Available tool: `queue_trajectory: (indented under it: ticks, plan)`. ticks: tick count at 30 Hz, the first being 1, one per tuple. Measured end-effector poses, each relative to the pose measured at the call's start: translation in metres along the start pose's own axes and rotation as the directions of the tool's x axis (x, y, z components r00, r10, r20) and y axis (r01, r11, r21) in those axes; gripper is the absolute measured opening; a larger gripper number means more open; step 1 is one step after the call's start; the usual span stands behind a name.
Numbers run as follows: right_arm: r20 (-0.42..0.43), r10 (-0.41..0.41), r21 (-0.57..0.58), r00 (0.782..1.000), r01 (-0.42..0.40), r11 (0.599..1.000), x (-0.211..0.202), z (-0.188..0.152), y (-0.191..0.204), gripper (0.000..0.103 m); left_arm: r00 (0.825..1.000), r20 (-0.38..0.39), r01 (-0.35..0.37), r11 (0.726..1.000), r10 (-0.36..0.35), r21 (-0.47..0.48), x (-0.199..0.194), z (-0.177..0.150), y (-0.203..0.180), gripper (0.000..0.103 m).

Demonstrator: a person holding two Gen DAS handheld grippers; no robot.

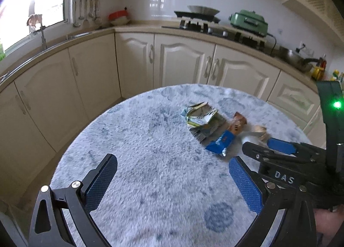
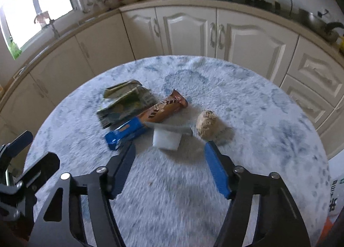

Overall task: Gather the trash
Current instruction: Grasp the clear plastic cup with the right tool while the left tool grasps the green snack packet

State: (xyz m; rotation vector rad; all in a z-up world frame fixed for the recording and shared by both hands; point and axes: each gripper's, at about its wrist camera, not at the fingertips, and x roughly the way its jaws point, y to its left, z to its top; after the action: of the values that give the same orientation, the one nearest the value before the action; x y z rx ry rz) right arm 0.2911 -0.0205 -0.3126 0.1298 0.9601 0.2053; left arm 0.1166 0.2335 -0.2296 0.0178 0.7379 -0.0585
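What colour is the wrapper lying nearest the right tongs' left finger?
Blue wrapper with white and orange print, clearest in the right wrist view.

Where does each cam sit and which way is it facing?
Left wrist: on the left gripper, angled down at the round table; own fingers open, right gripper intruding at right.
Right wrist: on the right gripper, facing the trash; left gripper at left edge.
Shared: blue wrapper, kitchen cabinets.

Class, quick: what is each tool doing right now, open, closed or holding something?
Left tool: open, holding nothing.
Right tool: open, nothing between its fingers, just short of the white packet.
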Motion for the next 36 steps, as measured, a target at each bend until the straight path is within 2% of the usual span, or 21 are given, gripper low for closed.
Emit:
queue_trajectory:
  ticks: [3, 5, 10, 17, 22, 29, 34, 36]
  plan:
    - [0.002, -0.005, -0.015, 1.000, 0.005, 1.000, 0.008, 0.005, 0.000, 0.043, 1.000, -0.021, 0.003, 1.000, -0.003, -0.006, 0.016, 0.005, 0.002, 0.102]
    - [0.002, 0.000, -0.029, 1.000, 0.000, 1.000, 0.011, 0.009, 0.002, 0.041, 1.000, -0.031, 0.002, 1.000, -0.003, -0.008, 0.022, 0.007, 0.001, 0.102]
    - [0.008, 0.017, -0.055, 1.000, -0.016, 0.998, 0.009, 0.007, -0.001, 0.040, 0.999, -0.042, 0.011, 1.000, -0.010, 0.010, 0.033, 0.014, -0.002, 0.102]
    - [0.035, 0.023, -0.021, 0.999, -0.022, 1.000, -0.013, -0.002, -0.026, 0.040, 0.996, -0.083, 0.039, 0.998, -0.034, 0.055, 0.057, 0.025, -0.025, 0.102]
    - [0.049, 0.049, 0.001, 0.998, -0.049, 0.999, -0.023, -0.003, -0.041, 0.040, 0.994, -0.106, 0.005, 0.998, 0.001, 0.059, 0.079, 0.035, -0.037, 0.102]
    - [0.058, 0.090, -0.002, 0.994, -0.090, 0.996, -0.023, 0.002, -0.043, 0.040, 0.996, -0.083, -0.041, 0.999, 0.042, 0.016, 0.101, 0.057, -0.029, 0.102]
    - [0.051, 0.099, 0.003, 0.994, -0.100, 0.995, -0.015, 0.004, -0.041, 0.040, 0.990, -0.133, -0.039, 0.998, 0.046, 0.054, 0.140, 0.074, -0.030, 0.102]
    - [0.047, 0.099, 0.004, 0.994, -0.100, 0.995, -0.013, 0.004, -0.041, 0.040, 0.989, -0.145, -0.023, 0.997, 0.034, 0.077, 0.152, 0.077, -0.033, 0.094]
